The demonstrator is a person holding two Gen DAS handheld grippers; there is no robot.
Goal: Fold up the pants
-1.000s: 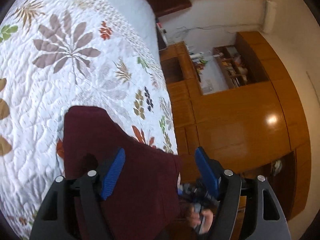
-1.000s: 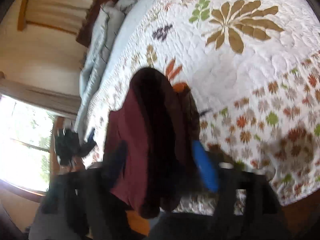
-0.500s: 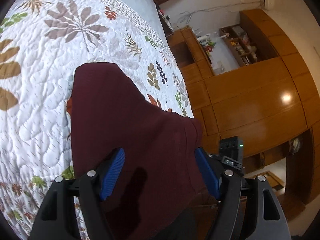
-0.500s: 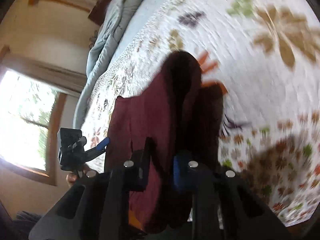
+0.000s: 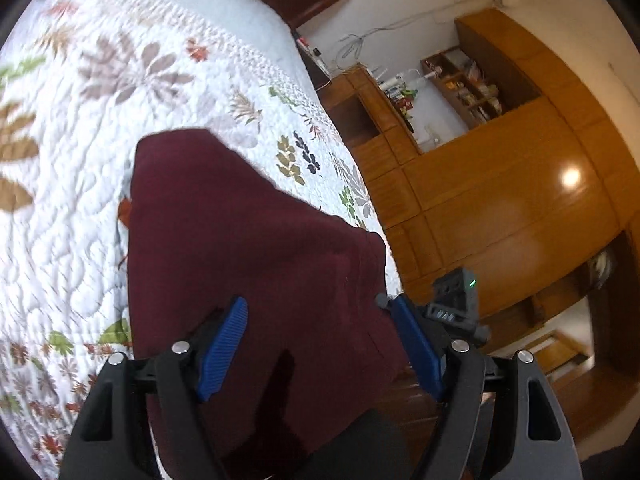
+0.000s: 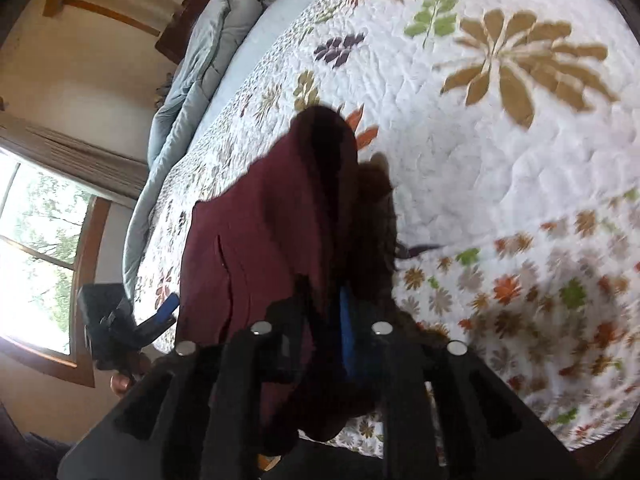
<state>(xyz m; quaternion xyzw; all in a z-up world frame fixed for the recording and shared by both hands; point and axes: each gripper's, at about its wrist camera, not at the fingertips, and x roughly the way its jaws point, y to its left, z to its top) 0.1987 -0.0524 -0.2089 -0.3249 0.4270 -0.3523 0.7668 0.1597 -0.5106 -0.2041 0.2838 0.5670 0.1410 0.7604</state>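
Observation:
The dark maroon pants [image 5: 248, 248] lie on the white floral quilt [image 5: 72, 168] near the bed's foot edge, partly draped over it. My left gripper [image 5: 320, 340] is open, its blue pads spread wide just above the near part of the pants. In the right wrist view my right gripper [image 6: 332, 320] is shut on a bunched fold of the pants [image 6: 280, 216], lifting that edge off the quilt [image 6: 480, 160]. The left gripper [image 6: 132, 324] shows at the far left there, beyond the pants' other side.
Wooden cabinets and shelves [image 5: 500, 184] stand past the bed's edge. A grey-blue duvet [image 6: 200, 60] is heaped at the head of the bed. A window [image 6: 36, 256] is at the left.
My right gripper went from open to shut on a fold of the pants. My left gripper moved in over the pants and stayed open.

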